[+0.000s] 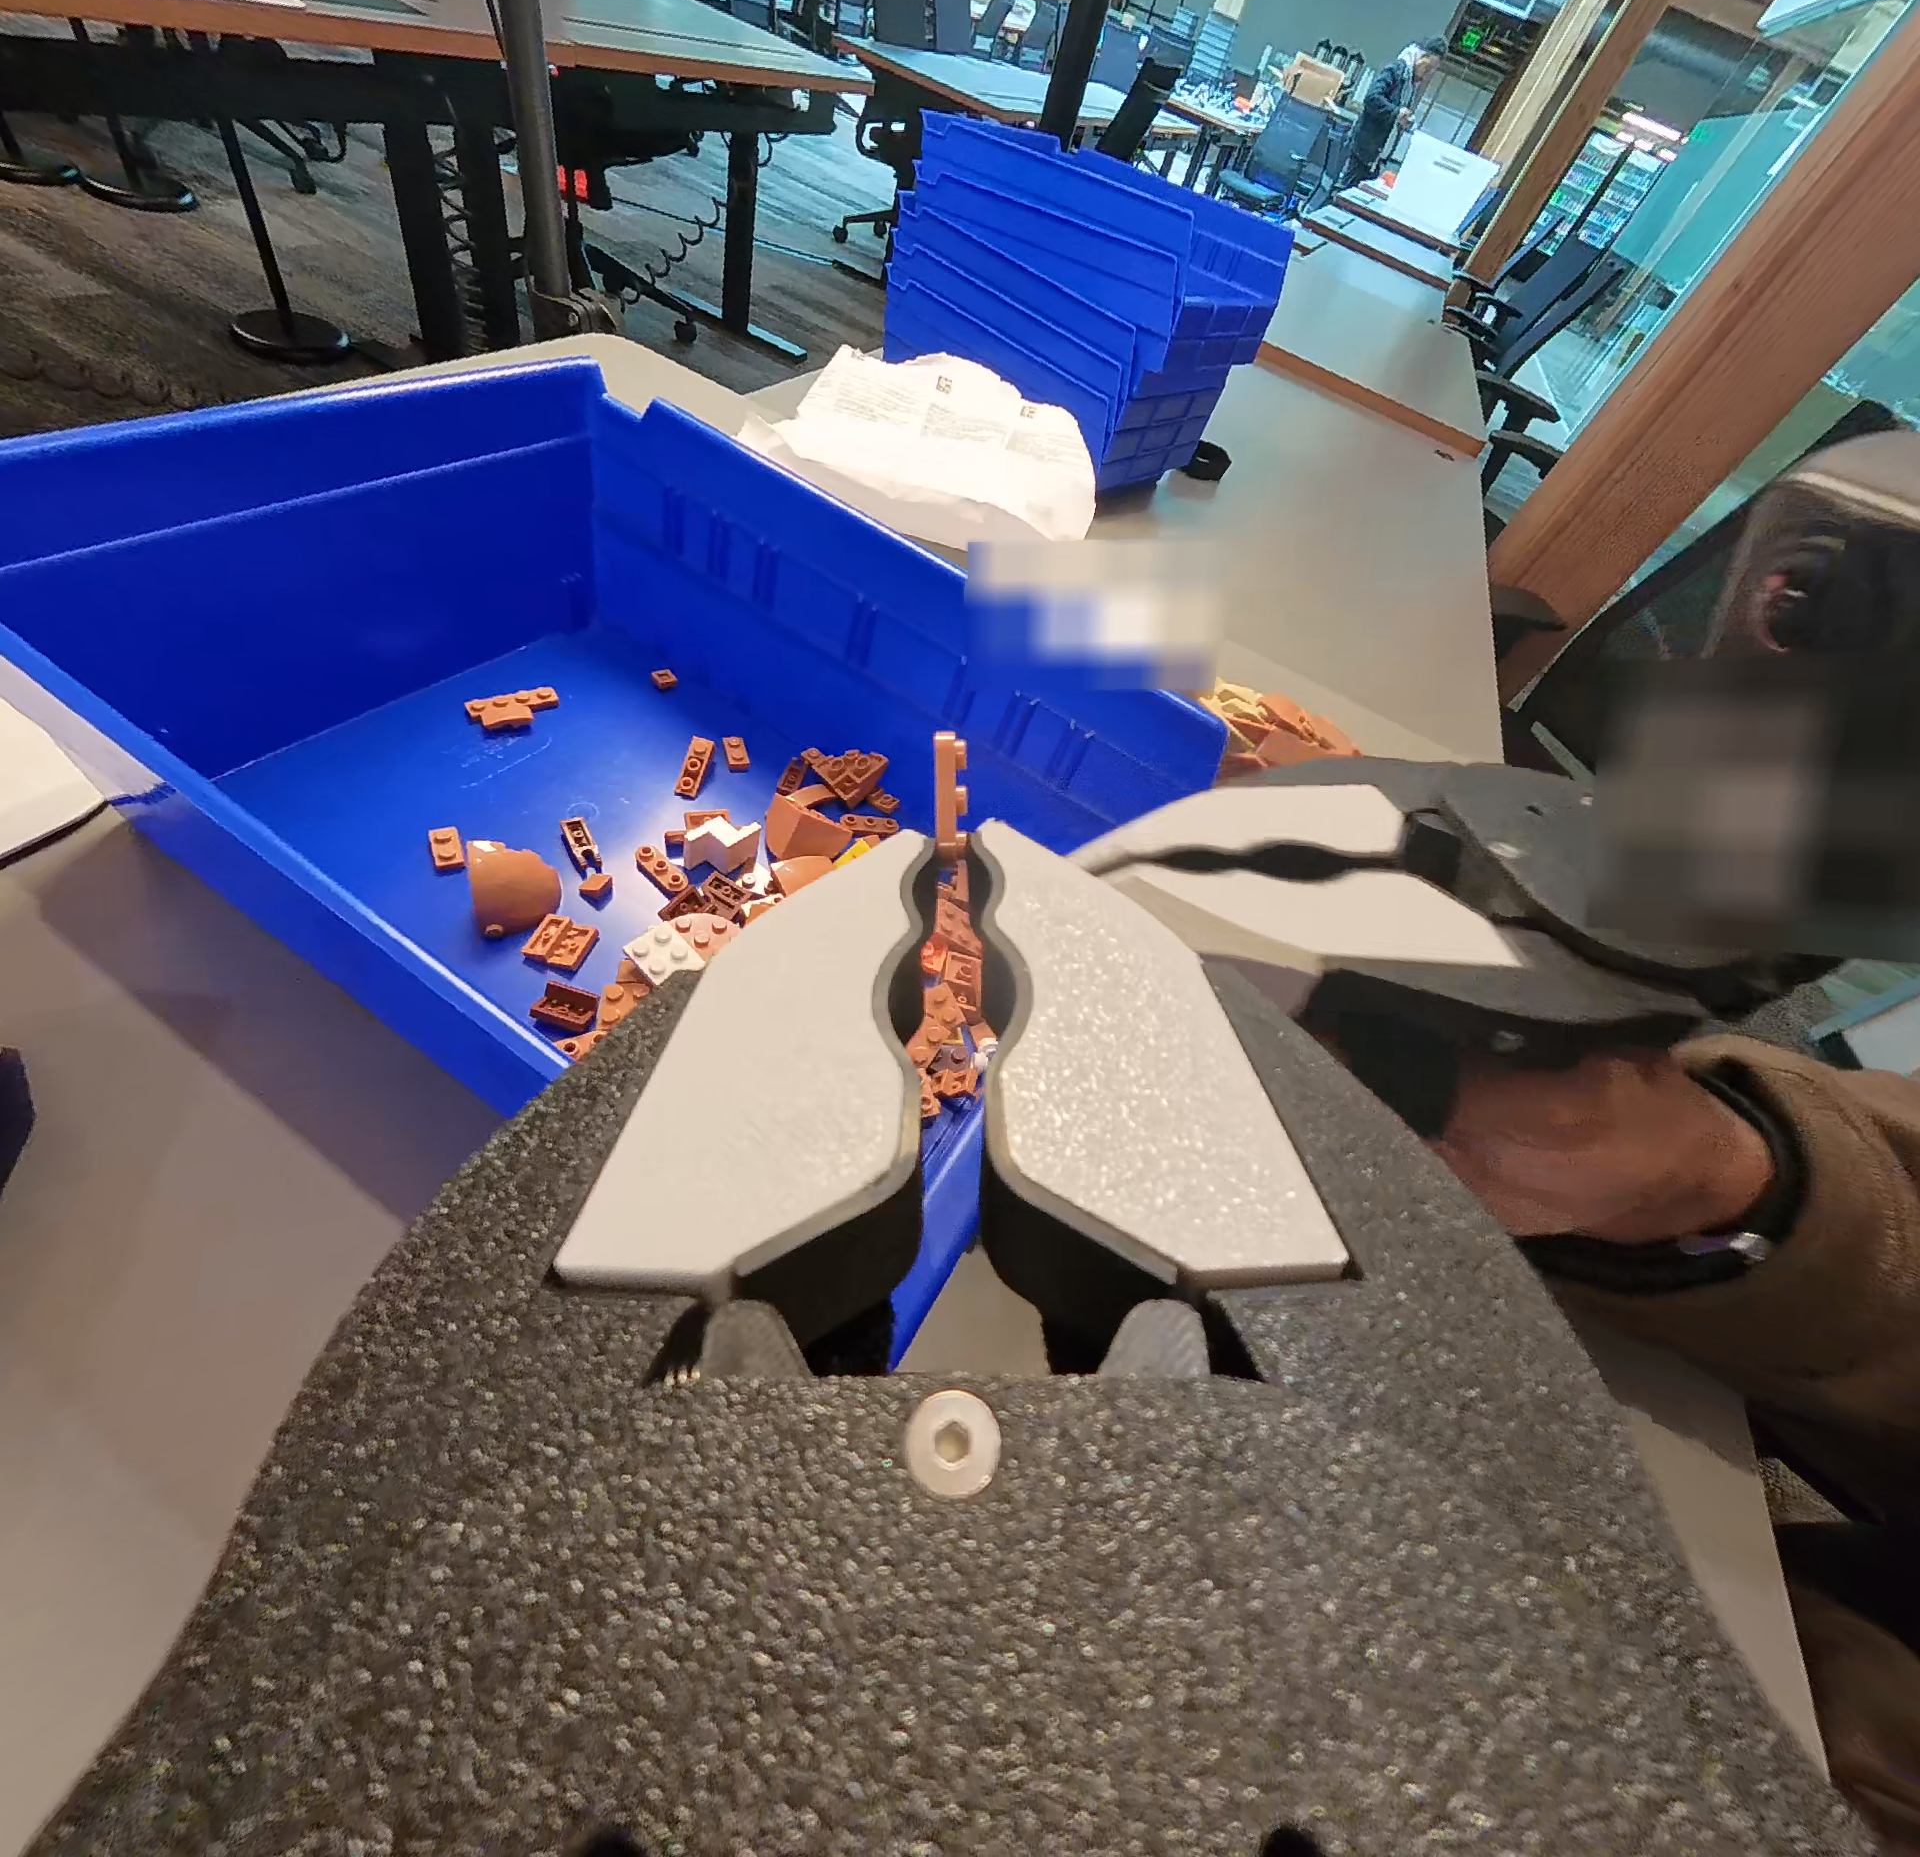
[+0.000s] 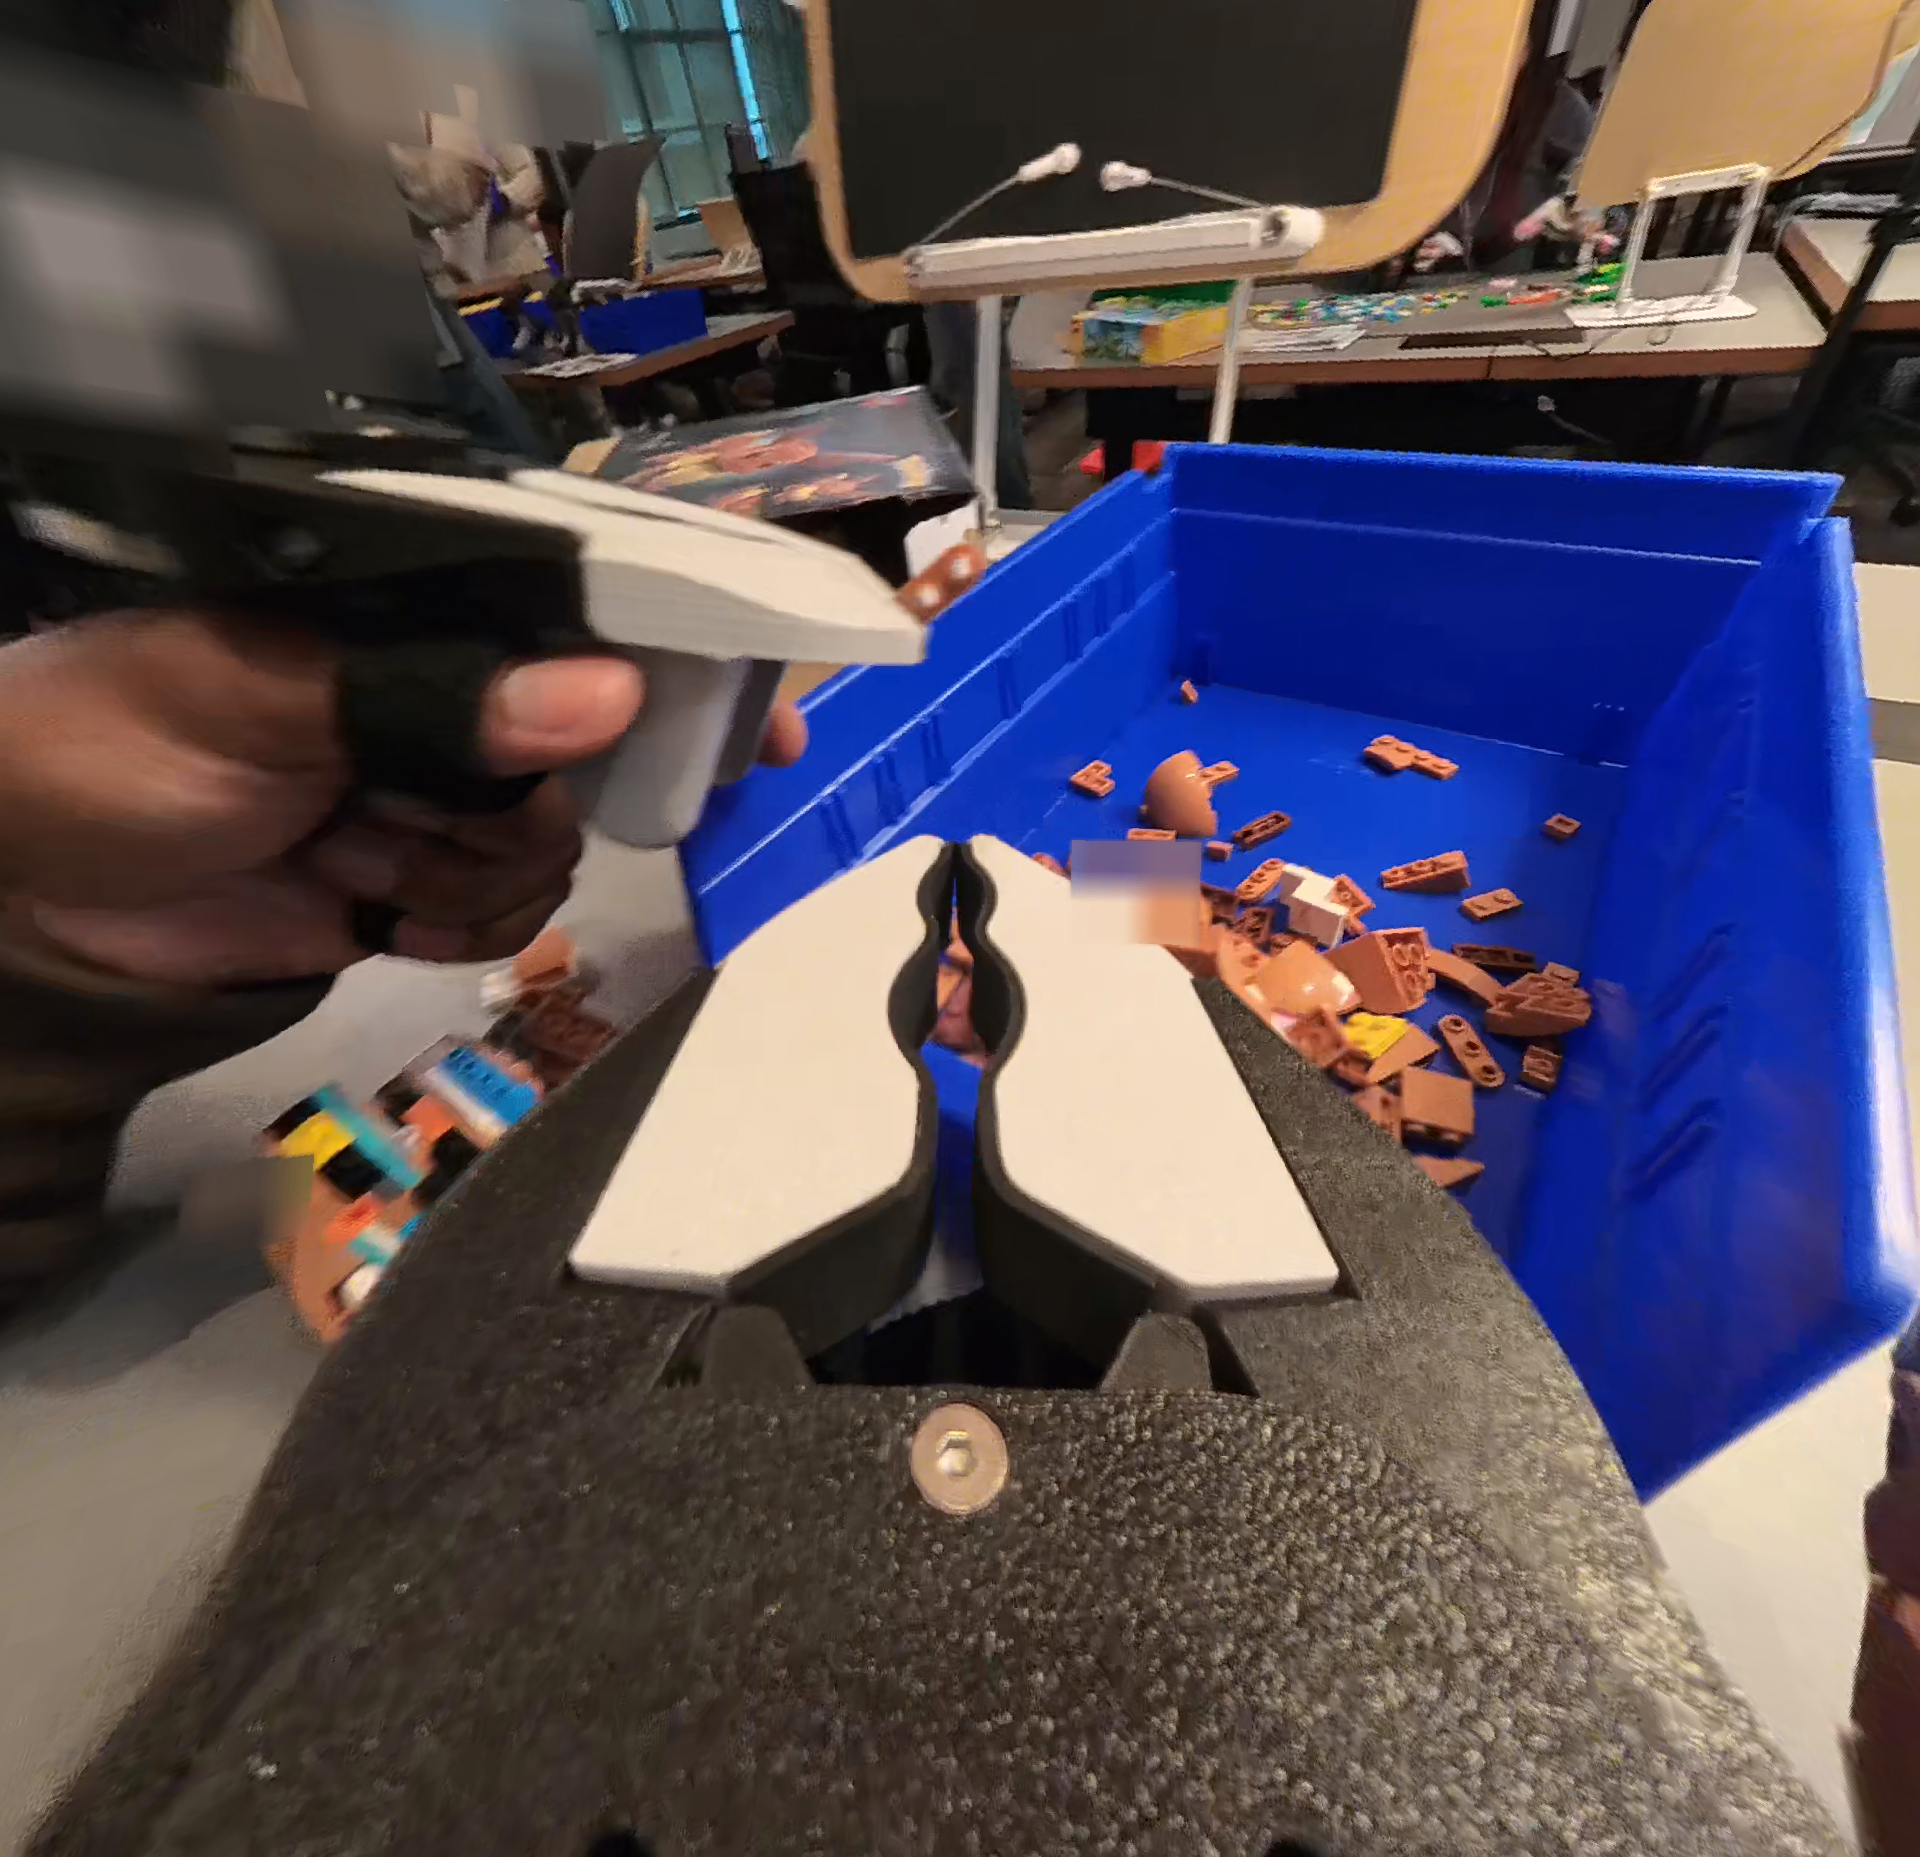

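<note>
**Two hand-held grippers over blue bin of brown bricks**

Left gripper [image 1: 951, 841]: centre of left wrist view, grey fingers pressed together at the tips, pinching a thin brown plate [image 1: 948, 794] that stands upright above them. Poised over near right corner of blue bin [image 1: 312, 560]. Same gripper [image 2: 914, 612] at upper left of right wrist view, gripped by a hand [image 2: 260, 799], brown plate [image 2: 943, 576] at its tip just outside the bin's left wall.

Right gripper [image 2: 956, 857]: centre of right wrist view, tips nearly touching with a narrow slit between, nothing held. Hovering at near left corner of blue bin [image 2: 1766, 872]. Also seen [image 1: 1101, 862] at right of left wrist view, fingers closed, held by a hand [image 1: 1600, 1142] in a brown sleeve, just beside left gripper.

Loose bricks [image 1: 717, 872]: mostly brown, a few white and one yellow, scattered on bin floor, thickest toward the near corner; includes a rounded dome piece [image 1: 509, 882].

Stack of empty blue bins [image 1: 1081, 290]: upper centre of left wrist view, well apart from the working bin. Crumpled white paper [image 1: 935, 436] between the two.

Mixed coloured bricks [image 2: 416, 1111]: lower left of right wrist view, on grey table [image 2: 156, 1444], blurred. Dark printed box [image 2: 790, 457] behind left gripper.
</note>
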The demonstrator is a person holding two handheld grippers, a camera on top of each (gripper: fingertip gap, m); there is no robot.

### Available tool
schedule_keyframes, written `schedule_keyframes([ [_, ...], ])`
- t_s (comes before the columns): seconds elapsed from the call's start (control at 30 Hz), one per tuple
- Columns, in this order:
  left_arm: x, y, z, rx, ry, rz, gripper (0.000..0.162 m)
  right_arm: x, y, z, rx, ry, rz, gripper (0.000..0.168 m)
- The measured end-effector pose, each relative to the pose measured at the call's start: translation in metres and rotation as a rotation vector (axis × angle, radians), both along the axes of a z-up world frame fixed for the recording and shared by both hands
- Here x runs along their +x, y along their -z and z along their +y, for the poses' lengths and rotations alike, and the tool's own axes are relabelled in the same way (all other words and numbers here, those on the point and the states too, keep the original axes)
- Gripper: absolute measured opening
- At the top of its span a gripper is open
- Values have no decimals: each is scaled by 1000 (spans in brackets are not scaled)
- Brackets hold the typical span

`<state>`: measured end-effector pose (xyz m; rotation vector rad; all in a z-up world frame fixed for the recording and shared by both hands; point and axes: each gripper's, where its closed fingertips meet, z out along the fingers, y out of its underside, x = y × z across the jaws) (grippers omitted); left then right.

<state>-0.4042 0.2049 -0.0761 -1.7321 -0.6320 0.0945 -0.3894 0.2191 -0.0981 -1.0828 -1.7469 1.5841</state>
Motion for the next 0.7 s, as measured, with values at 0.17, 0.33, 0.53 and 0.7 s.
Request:
schedule_keyframes([
  [0.17, 0, 1, 1, -5, 1, 4, 5, 82, -14, -42, 146, -334, 161, 0],
  [0.33, -2, 1, 1, -3, 5, 1, 5, 196, 21, -106, 519, -848, 421, 0],
  [0.53, 5, 6, 6, -81, 46, 21, 5, 258, 63, -137, 688, -1049, 418, 2],
  [0.7, 11, 17, 11, -194, 61, 69, 5, 255, 57, -136, 585, -1014, 374, 4],
])
